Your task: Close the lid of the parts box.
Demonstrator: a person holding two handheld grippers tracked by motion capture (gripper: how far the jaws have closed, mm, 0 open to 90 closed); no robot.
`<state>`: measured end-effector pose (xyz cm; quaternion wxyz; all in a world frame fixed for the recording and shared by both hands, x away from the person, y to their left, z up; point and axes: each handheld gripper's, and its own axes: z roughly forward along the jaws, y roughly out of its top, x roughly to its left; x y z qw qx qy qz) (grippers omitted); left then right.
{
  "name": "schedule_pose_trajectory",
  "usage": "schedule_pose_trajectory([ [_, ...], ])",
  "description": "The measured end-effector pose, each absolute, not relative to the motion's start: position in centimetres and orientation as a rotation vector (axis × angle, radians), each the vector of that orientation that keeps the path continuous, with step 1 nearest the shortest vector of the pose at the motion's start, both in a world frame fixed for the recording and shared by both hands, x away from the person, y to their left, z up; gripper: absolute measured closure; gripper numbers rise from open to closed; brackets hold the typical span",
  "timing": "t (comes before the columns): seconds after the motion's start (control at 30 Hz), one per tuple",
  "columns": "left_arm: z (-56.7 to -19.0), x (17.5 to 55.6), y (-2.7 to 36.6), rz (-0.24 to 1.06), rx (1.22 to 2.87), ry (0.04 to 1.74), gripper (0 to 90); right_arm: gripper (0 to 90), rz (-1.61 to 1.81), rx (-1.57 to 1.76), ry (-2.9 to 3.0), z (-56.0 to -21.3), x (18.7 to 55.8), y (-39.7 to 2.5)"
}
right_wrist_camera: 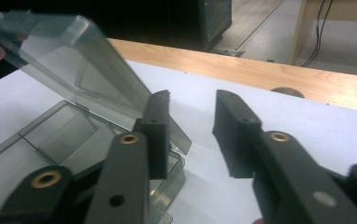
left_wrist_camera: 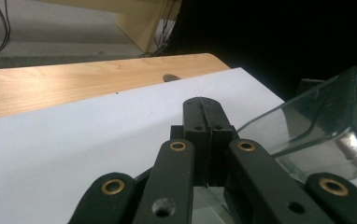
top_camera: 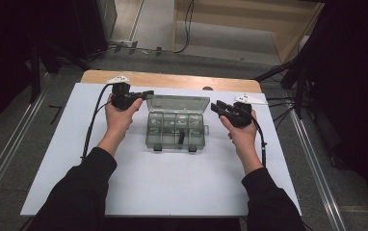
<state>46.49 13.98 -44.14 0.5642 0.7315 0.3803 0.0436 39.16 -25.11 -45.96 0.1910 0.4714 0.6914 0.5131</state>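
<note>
Plastic box is being flanked, lid raised; left gripper is pressed together, empty; right gripper is spread apart; lid is likely being knocked shut.

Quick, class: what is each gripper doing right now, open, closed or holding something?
Left gripper: closed, holding nothing, beside the box's lid.
Right gripper: open, holding nothing, beside the box.
</note>
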Motion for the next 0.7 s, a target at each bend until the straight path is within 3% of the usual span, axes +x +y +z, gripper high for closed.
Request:
schedule_pose_trajectory([
  [0.53,-44.2,43.4,14.4,0.098,1.706,0.849,89.7,87.3,1.505,1.261,1.956,-44.7,37.5,-24.4],
  [0.7,-44.5,42.2,14.5,0.097,1.708,0.835,89.6,87.5,1.528,1.248,1.969,-44.7,36.3,-23.7],
])
